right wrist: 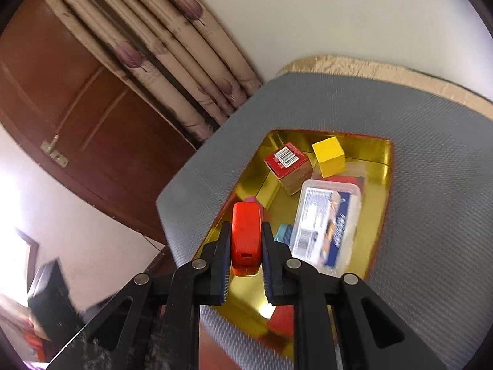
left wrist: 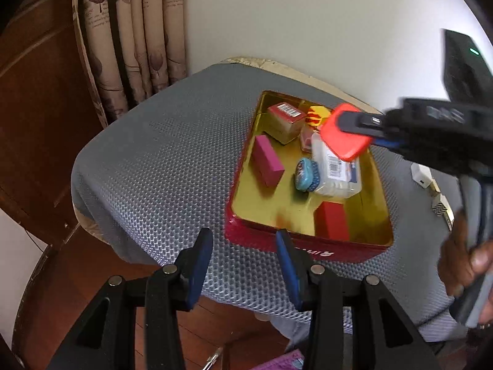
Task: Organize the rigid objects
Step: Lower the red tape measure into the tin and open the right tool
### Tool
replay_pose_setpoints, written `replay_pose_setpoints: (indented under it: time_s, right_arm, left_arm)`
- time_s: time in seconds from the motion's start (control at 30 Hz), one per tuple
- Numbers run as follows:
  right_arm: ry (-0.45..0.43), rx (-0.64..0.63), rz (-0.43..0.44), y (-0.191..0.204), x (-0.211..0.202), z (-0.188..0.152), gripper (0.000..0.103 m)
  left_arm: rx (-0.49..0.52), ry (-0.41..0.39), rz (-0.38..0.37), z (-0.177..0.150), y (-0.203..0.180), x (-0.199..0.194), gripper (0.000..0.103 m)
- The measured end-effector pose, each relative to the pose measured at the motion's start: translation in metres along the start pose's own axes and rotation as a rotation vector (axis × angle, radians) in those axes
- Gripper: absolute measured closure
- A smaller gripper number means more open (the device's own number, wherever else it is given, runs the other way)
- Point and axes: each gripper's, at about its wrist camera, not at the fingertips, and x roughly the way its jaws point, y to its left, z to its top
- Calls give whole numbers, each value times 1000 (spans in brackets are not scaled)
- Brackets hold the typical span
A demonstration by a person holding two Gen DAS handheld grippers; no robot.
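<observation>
Inside, two red boxes (left wrist: 332, 220) (visibly).

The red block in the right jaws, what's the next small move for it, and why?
Probably lower the red block a little toward the bare gold floor at the near end of the tin, then let go. The right gripper holds it clamped above the tin, not yet resting, and the far end is crowded by the clear plastic box and cartons.

Right gripper (right wrist: 246, 259) jaws clamped; left gripper (left wrist: 243, 266) jaws apart.
</observation>
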Motion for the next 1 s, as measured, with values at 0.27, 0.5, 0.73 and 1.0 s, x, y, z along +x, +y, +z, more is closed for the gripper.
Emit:
replay_pose_setpoints:
  time_s: [0.27, 0.5, 0.73, 1.0]
  right_arm:
    - [48, 25, -53, -6, 45, 16, 86]
    - [49, 51, -76, -11, 60, 22, 86]
    - [6, 63, -44, -8, 48, 23, 84]
    - [-92, 8, -80, -9, -4, -12, 62]
  left_arm:
    - [2, 59, 43, 1, 8, 18, 60]
    - [28, 97, 81, -2, 5, 27, 60]
    - [47, 96, 99, -2, 4, 27, 60]
    - [78, 99, 119, -4, -3, 28, 60]
